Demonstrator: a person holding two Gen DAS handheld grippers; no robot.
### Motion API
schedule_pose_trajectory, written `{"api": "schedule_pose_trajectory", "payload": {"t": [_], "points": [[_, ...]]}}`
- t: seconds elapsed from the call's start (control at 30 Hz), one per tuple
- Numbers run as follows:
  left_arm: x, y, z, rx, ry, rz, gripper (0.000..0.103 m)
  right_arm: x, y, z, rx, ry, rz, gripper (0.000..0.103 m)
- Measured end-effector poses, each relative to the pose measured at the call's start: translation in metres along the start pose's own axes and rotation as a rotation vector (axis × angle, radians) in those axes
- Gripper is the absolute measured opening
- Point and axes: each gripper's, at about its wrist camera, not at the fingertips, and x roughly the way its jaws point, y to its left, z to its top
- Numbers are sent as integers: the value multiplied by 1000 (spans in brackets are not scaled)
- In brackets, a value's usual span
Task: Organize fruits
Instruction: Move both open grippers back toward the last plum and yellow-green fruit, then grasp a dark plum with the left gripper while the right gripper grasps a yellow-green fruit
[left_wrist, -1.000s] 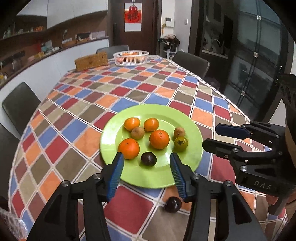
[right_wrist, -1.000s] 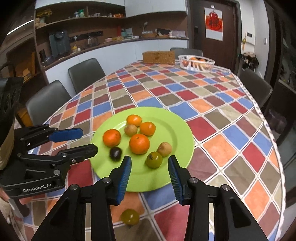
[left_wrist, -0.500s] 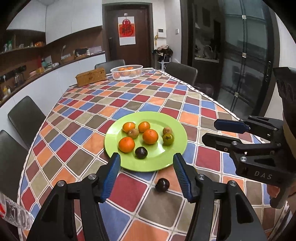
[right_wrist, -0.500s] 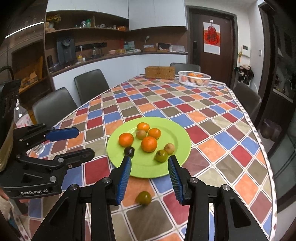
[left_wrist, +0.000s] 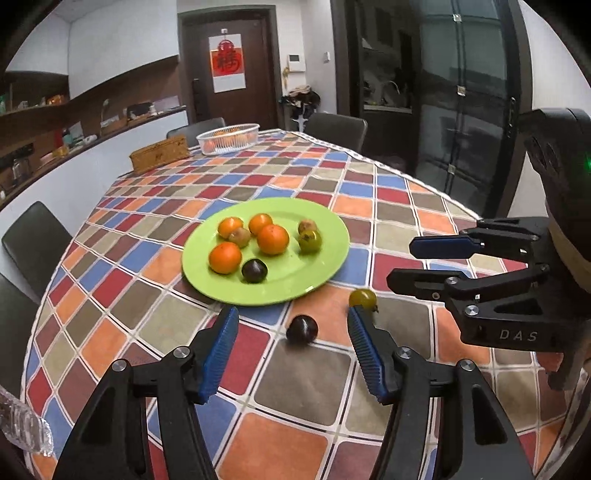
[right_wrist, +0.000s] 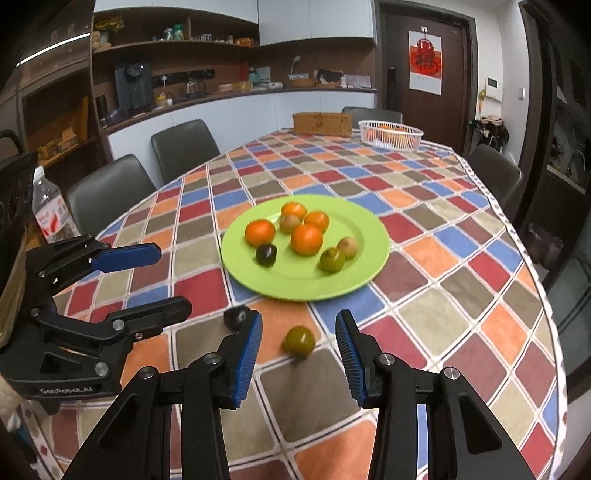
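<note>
A green plate (left_wrist: 295, 282) (right_wrist: 295, 286) holds several oranges, two brown fruits, a green fruit and a dark plum. Two fruits lie loose on the checked cloth in front of it: a dark plum (left_wrist: 301, 329) (right_wrist: 235, 318) and a green fruit (left_wrist: 363, 298) (right_wrist: 300, 340). My left gripper (left_wrist: 291, 314) (right_wrist: 173, 282) is open above the cloth, with the loose plum between its tips and untouched. My right gripper (right_wrist: 298, 321) (left_wrist: 413, 263) is open too, and the green fruit sits on the cloth between its blue pads without contact.
At the table's far end stand a white basket (left_wrist: 228, 137) (right_wrist: 390, 134) of oranges and a woven box (left_wrist: 159, 157). Dark chairs (right_wrist: 110, 192) ring the table. A plastic bottle (right_wrist: 48, 210) stands at the left. The table edge (right_wrist: 532, 266) runs close on the right.
Both grippers have drawn back from the plate toward the near table edge. The two loose fruits now lie between the fingertips instead of below them. The left jaws have widened slightly.
</note>
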Motion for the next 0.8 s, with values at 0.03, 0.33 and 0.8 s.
{"api": "schedule_pose_trajectory", "payload": {"t": [0.03, 0.33, 0.8], "points": [[3, 0, -1, 1, 6, -5, 60, 3, 0, -2, -3, 9, 1, 42], [40, 5, -13, -12, 100, -51, 60, 30, -4, -14, 14, 100, 17, 42], [80, 12, -14, -45, 183, -99, 46, 58, -9, -18, 31, 162, 48, 40]]}}
